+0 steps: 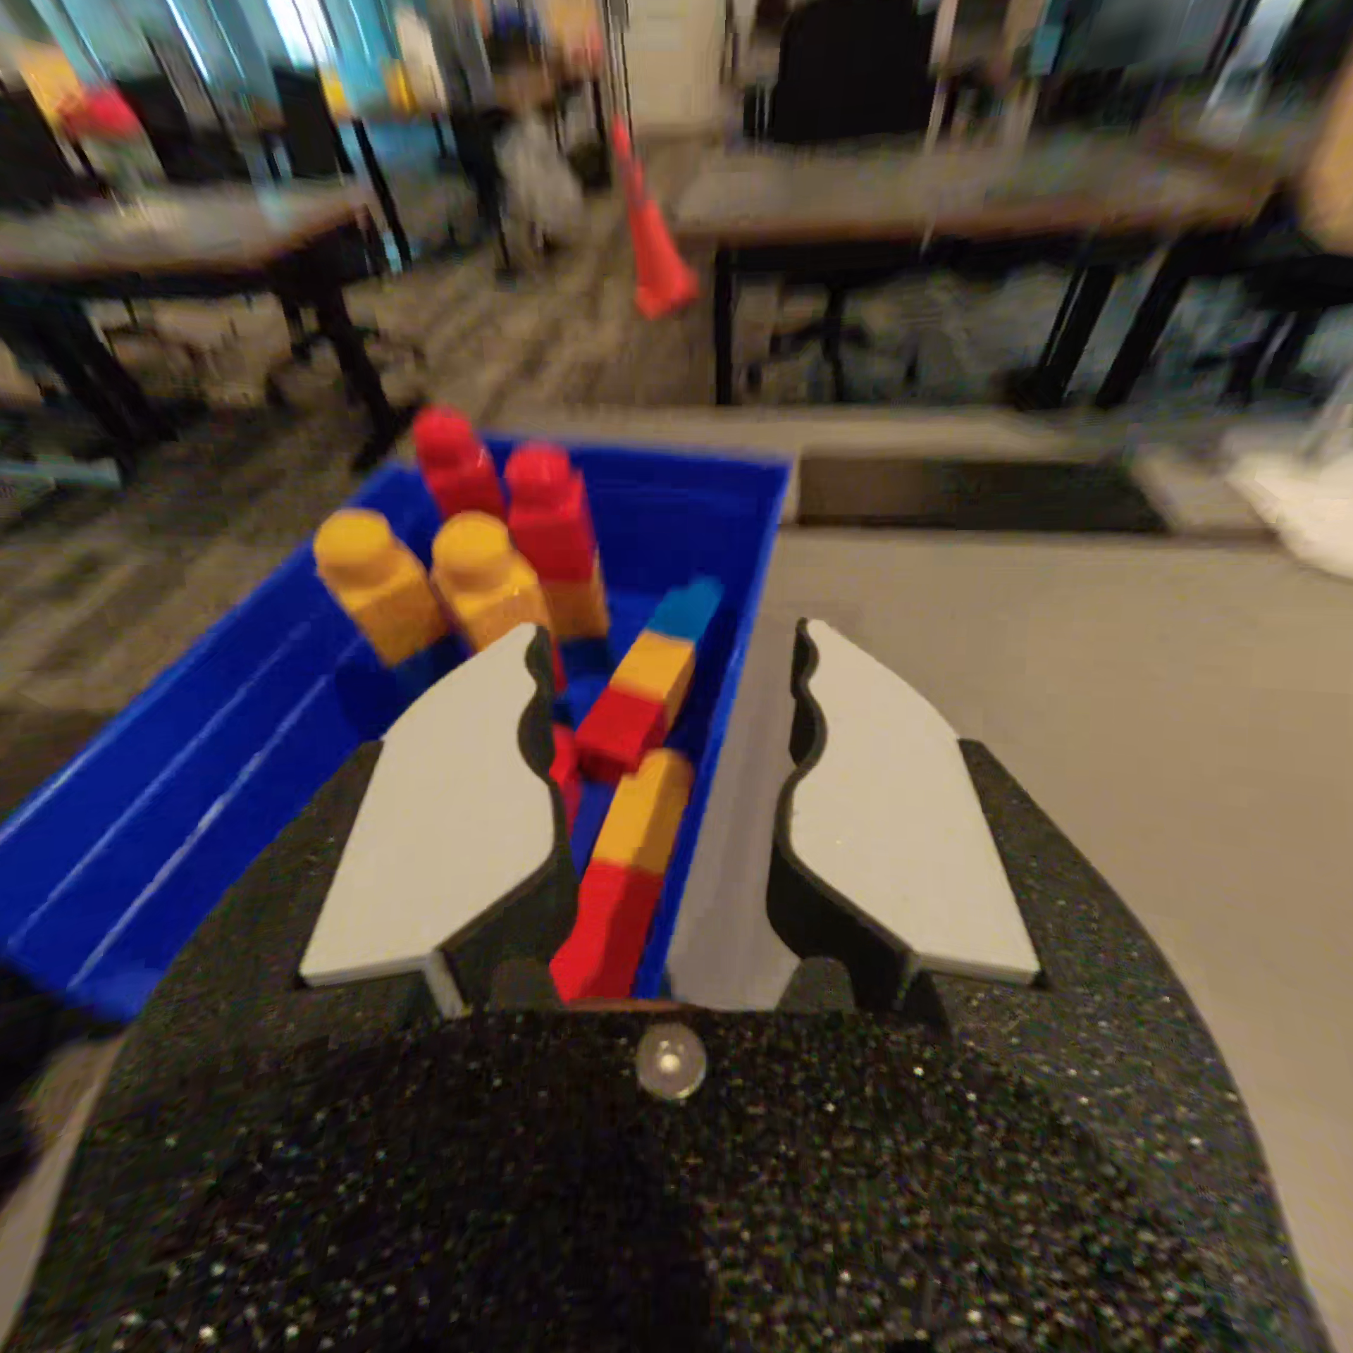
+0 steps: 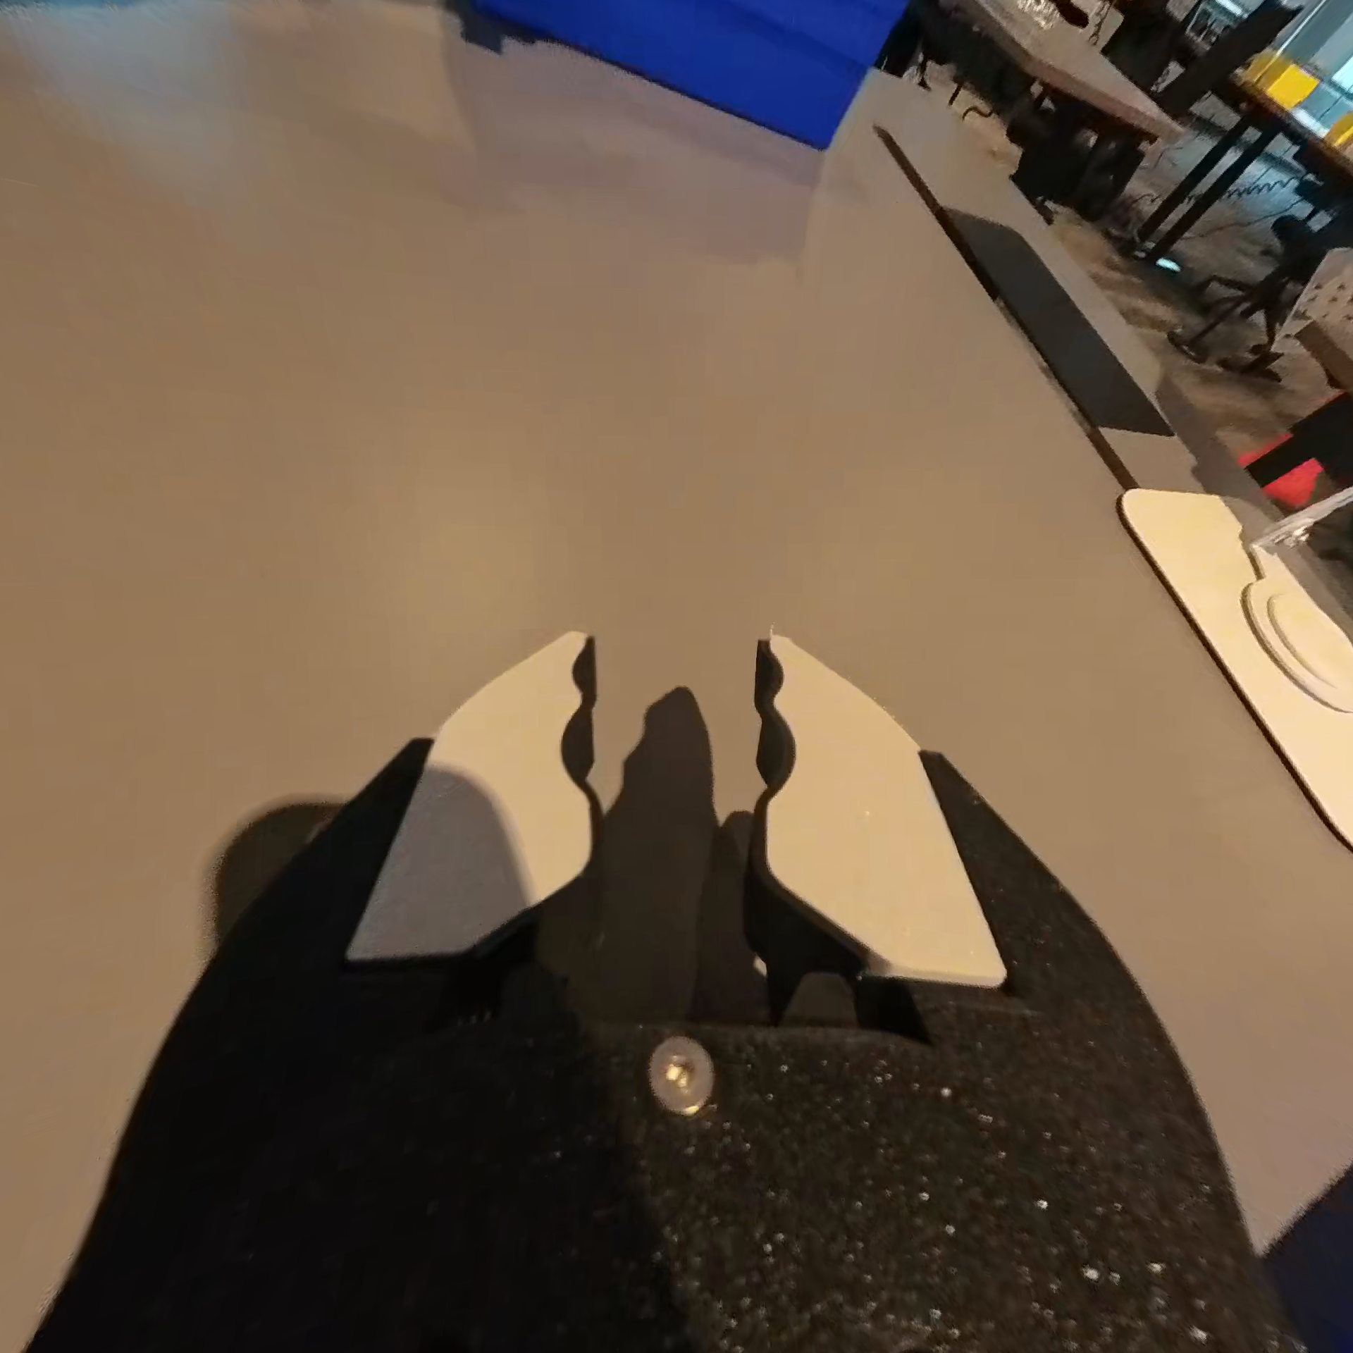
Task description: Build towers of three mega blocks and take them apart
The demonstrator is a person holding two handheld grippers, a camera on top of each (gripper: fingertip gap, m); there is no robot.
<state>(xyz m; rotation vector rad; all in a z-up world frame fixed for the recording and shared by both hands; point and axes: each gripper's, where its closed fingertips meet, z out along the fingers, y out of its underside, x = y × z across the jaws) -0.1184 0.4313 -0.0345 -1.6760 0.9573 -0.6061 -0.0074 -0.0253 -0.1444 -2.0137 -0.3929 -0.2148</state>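
Note:
A blue bin (image 1: 220, 739) sits at the table's left edge and holds mega block towers. Several stand upright at its far end: two yellow-topped (image 1: 373, 586) and two red-topped (image 1: 549, 520). Two towers lie flat along the right wall: a red, yellow and blue one (image 1: 644, 688) and a red and yellow one (image 1: 622, 871). My left gripper (image 1: 670, 637) is open and empty, hovering above the bin's near right side. My right gripper (image 2: 677, 644) is open and empty over bare table. The bin's corner (image 2: 732, 58) shows far ahead in the right wrist view.
The grey table (image 2: 439, 366) spreads ahead of the right gripper. A white flat pad with a round disc (image 2: 1245, 630) lies at the table's right edge. A black strip (image 2: 1054, 322) runs along the far edge. Other tables (image 1: 952, 205) and an orange cone (image 1: 651, 234) stand beyond. The tips of one gripper are about 50 cm away from the tips of the other.

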